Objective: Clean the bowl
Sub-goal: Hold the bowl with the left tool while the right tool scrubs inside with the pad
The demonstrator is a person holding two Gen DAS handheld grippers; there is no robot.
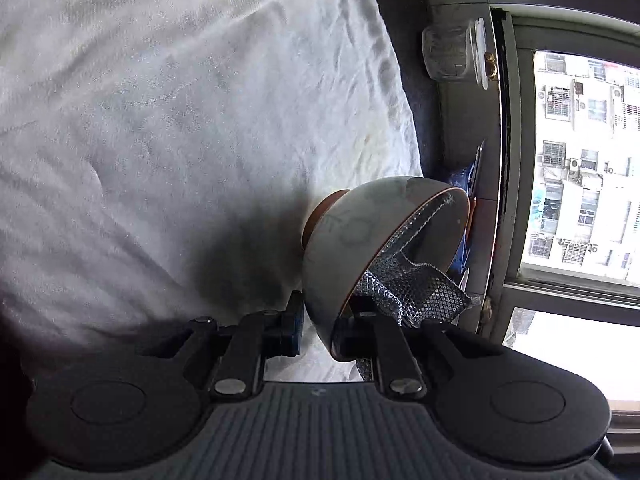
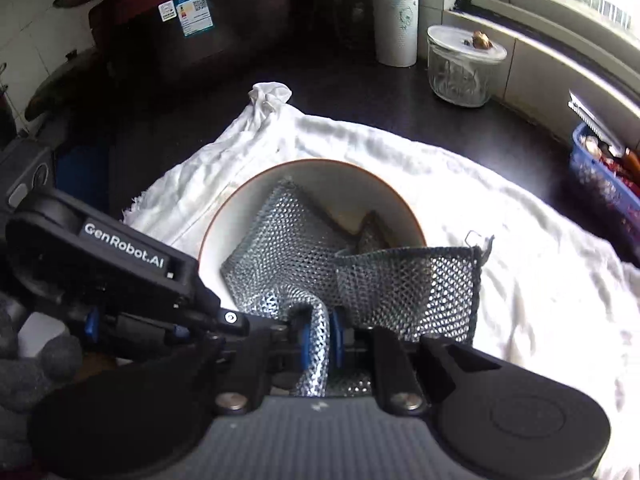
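A pale bowl [image 1: 352, 232] with a brown rim and foot is held tilted on its side above a white cloth [image 1: 180, 120]. My left gripper [image 1: 318, 330] is shut on the bowl's rim, one finger outside the wall and one inside. In the right wrist view the bowl [image 2: 248, 208] opens toward me, and my left gripper [image 2: 208, 316] grips its near-left rim. A silver mesh scrubbing cloth [image 2: 304, 256] lies inside the bowl and hangs out over its rim; it also shows in the left wrist view [image 1: 416, 284]. My right gripper [image 2: 320, 340] is shut on a fold of the mesh cloth.
A glass jar [image 2: 460, 68] with a lid and a white paper roll [image 2: 396, 16] stand at the back on the dark counter [image 2: 360, 92]. A blue basket [image 2: 604, 176] sits at the right by the window sill. A dark appliance [image 2: 180, 40] stands at the back left.
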